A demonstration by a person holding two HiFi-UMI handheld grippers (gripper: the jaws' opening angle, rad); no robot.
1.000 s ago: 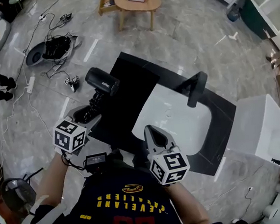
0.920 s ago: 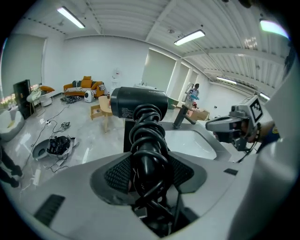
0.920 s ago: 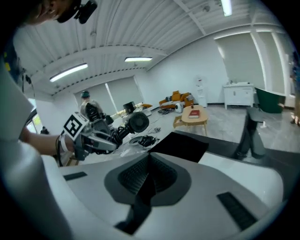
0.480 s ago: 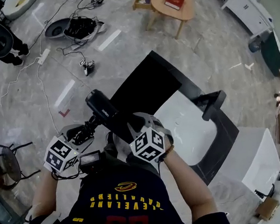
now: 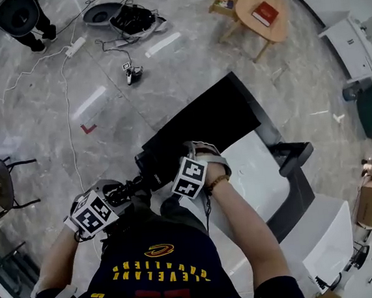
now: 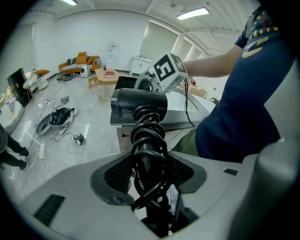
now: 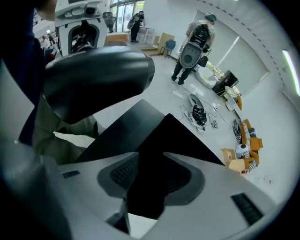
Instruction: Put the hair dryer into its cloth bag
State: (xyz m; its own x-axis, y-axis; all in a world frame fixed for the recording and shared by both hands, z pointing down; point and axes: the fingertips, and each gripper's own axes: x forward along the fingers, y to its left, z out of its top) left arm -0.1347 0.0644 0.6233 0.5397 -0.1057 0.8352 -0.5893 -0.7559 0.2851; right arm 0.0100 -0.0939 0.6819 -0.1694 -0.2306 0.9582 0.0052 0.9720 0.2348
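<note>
The black hair dryer (image 5: 147, 171) is held by its handle, with the coiled cord wound round it, and my left gripper (image 5: 128, 190) is shut on that handle. In the left gripper view the coiled handle (image 6: 146, 140) fills the jaws of the left gripper (image 6: 147, 171), and the barrel (image 6: 138, 107) points away. The black cloth bag (image 5: 215, 116) lies flat on the counter. My right gripper (image 5: 198, 152) points down at its near edge. Its jaws have just been opening, and in the right gripper view (image 7: 150, 176) a corner of the bag (image 7: 159, 136) shows between them, ungripped. The dryer barrel (image 7: 98, 82) hangs just left.
A white sink counter (image 5: 261, 177) with a black faucet (image 5: 294, 154) lies right of the bag, and a white cabinet (image 5: 319, 237) stands beyond it. On the floor are cables and gear (image 5: 131, 19), a round wooden table (image 5: 266, 13) and a chair (image 5: 0, 189).
The right gripper swung left from over the sink to the bag's near edge, rolled over and opened. The left gripper drew the dryer down and closer to the person.
</note>
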